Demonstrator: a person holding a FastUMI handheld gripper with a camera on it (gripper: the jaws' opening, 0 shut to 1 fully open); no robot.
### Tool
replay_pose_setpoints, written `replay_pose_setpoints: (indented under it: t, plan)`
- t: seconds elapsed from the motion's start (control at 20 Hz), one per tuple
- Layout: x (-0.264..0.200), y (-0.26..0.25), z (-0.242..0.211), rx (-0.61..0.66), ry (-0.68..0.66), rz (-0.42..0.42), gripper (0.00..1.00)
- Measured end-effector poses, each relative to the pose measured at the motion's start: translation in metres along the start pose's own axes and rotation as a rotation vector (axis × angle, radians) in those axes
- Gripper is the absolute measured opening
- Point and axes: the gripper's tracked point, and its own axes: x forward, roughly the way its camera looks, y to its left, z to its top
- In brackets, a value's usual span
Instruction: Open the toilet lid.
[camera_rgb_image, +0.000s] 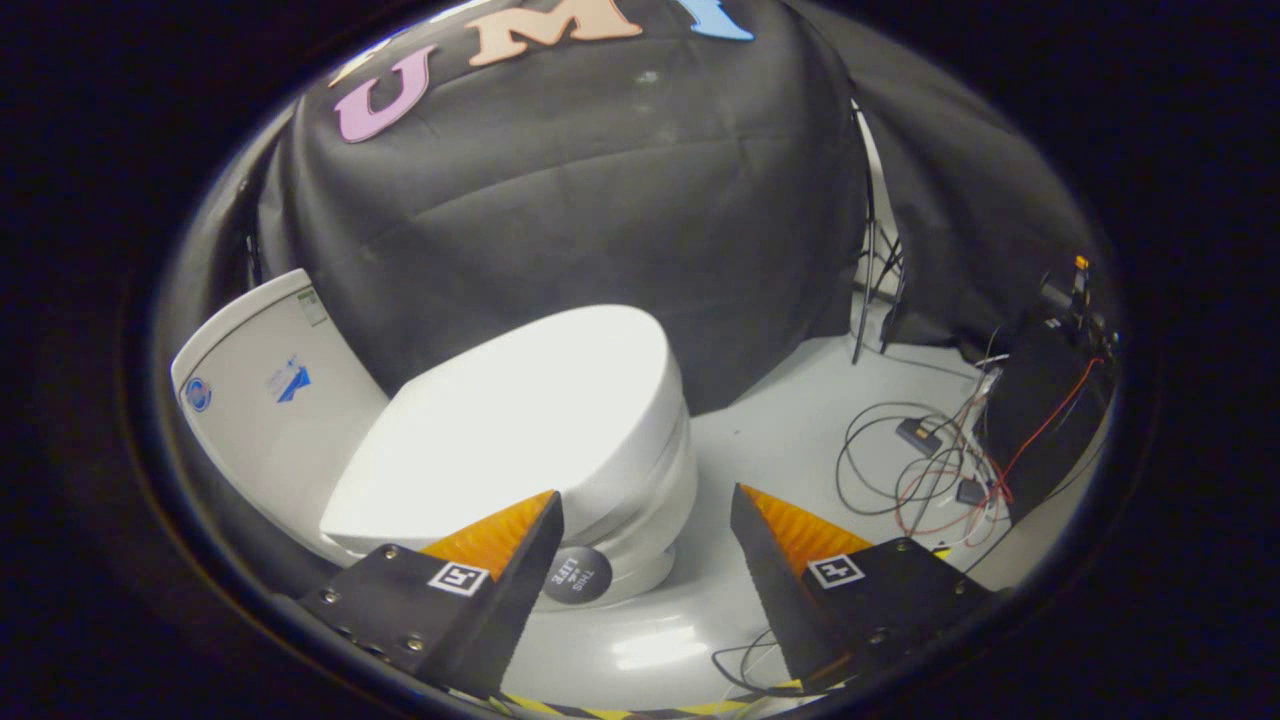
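Observation:
A white toilet (640, 520) stands on the grey floor just ahead of my fingers. Its lid (520, 420) lies flat and closed over the bowl. The white tank (270, 400) rises behind it, to the left. My gripper (645, 495) is open, held a little short of the bowl's front and above the floor. The left fingertip (535, 520) overlaps the lid's front edge in the view; the right fingertip (760, 520) is over bare floor. Nothing is between the fingers.
Black cloth (620, 200) hangs close behind the toilet. To the right, loose cables (920, 470) and small boxes lie on the floor beside a dark case (1050, 410). A stand's thin legs (870, 290) sit at the cloth's edge. A round dark sticker (577, 576) is on the toilet's base.

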Motion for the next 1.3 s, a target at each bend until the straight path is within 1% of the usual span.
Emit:
replay_pose_setpoints:
  t: [0.05,0.1,0.15,0.2,0.35,0.45,0.6,0.65,0.7,0.8,0.85,0.95,1.0,1.05,1.1,1.2,1.25,1.3]
  plan:
    - [0.001,0.005,-0.004,0.011,0.016,0.013,1.0]
    - [0.003,0.004,0.0,0.029,0.004,0.011,1.0]
    - [0.004,0.003,-0.004,0.053,0.02,0.016,0.96]
    - [0.003,0.003,-0.004,0.089,0.031,0.028,0.97]
    - [0.005,0.006,-0.013,0.253,0.067,0.061,0.97]
    - [0.009,0.008,-0.016,0.336,0.083,0.081,0.97]
    - [0.008,0.007,-0.023,0.415,0.112,0.098,0.97]
    - [0.007,0.008,-0.03,0.431,0.142,0.11,0.96]
    - [0.008,0.014,-0.035,0.439,0.175,0.14,0.96]
    - [0.017,0.013,-0.047,0.467,0.205,0.123,0.97]
    - [0.014,0.014,-0.05,0.503,0.234,0.13,0.84]
    - [0.008,0.042,-0.046,0.607,0.259,0.233,0.57]
    - [0.006,0.036,-0.049,0.609,0.273,0.195,0.44]
    - [0.004,0.033,-0.051,0.642,0.263,0.184,0.31]
    - [0.006,0.026,-0.044,0.677,0.257,0.186,0.18]
    - [0.013,0.034,-0.049,0.698,0.241,0.207,0.14]
    - [0.01,0.027,-0.039,0.739,0.204,0.215,0.09]
    - [0.014,0.033,-0.042,0.744,0.204,0.224,0.04]
